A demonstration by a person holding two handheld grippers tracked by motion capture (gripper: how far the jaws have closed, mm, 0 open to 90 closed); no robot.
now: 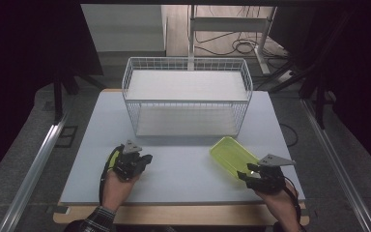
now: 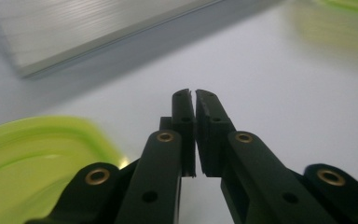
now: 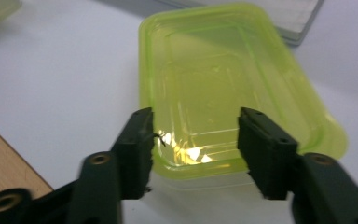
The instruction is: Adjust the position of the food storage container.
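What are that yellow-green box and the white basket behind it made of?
The box looks like thin, glossy, see-through plastic: the table shows through its walls and light glints on its floor. The basket looks like metal wire with a white coating, judging by its thin, evenly crossed grid bars; its two flat shelves look matte white, material unclear.

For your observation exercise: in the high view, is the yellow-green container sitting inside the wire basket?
No. The yellow-green container lies on the white table, in front of the wire basket and near the right gripper.
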